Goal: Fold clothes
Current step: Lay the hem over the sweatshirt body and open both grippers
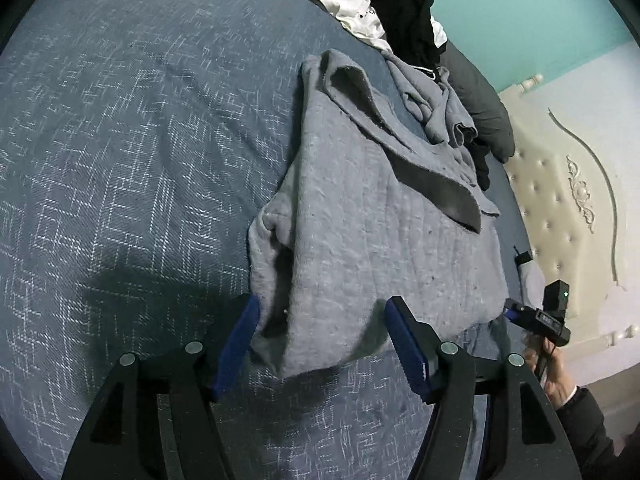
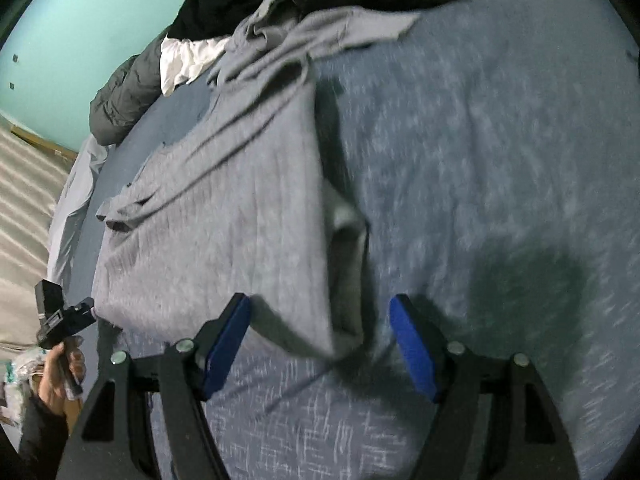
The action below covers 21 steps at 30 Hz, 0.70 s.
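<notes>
The grey garment (image 1: 360,232) lies partly folded on the bed (image 1: 120,160), both grippers' fingers (image 1: 236,344) apart, empty.

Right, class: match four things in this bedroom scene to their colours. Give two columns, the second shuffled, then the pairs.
Things:
1. bedspread
2. wall
3. headboard
4. top

Colours:
a. plain grey
b. cream
c. blue with white flecks
d. turquoise

Pairs: 1-c, 2-d, 3-b, 4-a
</notes>
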Tool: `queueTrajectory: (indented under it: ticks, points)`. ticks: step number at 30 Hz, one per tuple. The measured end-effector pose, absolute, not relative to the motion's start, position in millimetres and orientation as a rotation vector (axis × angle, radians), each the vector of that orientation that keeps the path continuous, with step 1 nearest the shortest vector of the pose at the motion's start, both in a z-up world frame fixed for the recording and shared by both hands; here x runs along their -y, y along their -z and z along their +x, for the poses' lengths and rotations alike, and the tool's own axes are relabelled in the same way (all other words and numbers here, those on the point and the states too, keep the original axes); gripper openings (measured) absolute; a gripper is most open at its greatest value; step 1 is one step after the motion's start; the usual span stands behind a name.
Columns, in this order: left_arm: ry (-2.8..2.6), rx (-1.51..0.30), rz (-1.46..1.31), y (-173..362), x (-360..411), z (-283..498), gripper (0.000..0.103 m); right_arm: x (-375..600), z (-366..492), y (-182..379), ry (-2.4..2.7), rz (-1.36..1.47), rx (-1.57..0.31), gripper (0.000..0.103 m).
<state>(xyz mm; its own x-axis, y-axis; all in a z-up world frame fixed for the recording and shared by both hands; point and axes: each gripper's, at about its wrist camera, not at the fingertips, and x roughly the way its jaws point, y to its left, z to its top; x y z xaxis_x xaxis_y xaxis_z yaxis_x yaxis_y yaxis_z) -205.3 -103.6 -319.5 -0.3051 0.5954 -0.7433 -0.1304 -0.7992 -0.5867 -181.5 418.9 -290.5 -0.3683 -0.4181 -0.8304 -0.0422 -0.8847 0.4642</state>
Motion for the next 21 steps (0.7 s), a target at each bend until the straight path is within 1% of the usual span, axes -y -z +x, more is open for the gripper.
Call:
queueTrajectory:
  ticks: [3,4,5,6,7,8,9,10,11,12,13,15,21]
  points:
    - [-2.151,0.581,-1.482,320.5,98.6,-207.0,0.068,-409.1,-179.3,294.6,2.331,1.607,0.581,0.073]
    - [-2.155,0.572,-1.484,321.4,96.8,-207.9,0.068,-406.3,-179.3,296.0,2.329,1.607,0.574,0.071]
    - [-2.163,0.553,-1.487,322.2,94.4,-208.8,0.064,-404.6,-180.7,298.2,2.325,1.609,0.582,0.071]
    - [-2.170,0.532,-1.487,322.7,91.8,-209.7,0.056,-403.0,-182.2,300.3,2.321,1.611,0.590,0.067]
    - [-2.179,0.513,-1.488,323.2,89.2,-210.7,0.050,-401.8,-183.7,302.0,2.322,1.608,0.594,0.062]
    - [-2.186,0.496,-1.490,323.8,86.3,-212.1,0.039,-398.9,-184.2,302.8,2.326,1.602,0.587,0.059]
    - [-2.193,0.481,-1.496,324.6,82.8,-213.9,0.031,-396.1,-183.7,303.0,2.329,1.593,0.571,0.050]
    - [-2.199,0.467,-1.499,324.5,80.0,-215.3,0.027,-391.4,-183.7,302.2,2.336,1.586,0.535,0.035]
    - [-2.204,0.455,-1.499,323.0,78.6,-216.1,0.016,-387.0,-183.7,301.2,2.343,1.579,0.502,0.028]
    - [-2.210,0.439,-1.498,321.1,75.9,-217.5,0.010,-385.0,-183.7,298.8,2.348,1.575,0.491,0.017]
    - [-2.216,0.418,-1.493,318.2,72.1,-218.8,0.009,-383.1,-183.8,296.3,2.353,1.571,0.481,0.013]
    - [-2.217,0.418,-1.484,311.6,71.6,-219.0,0.007,-379.3,-183.9,291.2,2.362,1.563,0.459,0.010]
    - [-2.223,0.395,-1.473,282.3,78.9,-206.3,0.006,-378.1,-177.4,251.9,2.385,1.495,0.419,0.007]
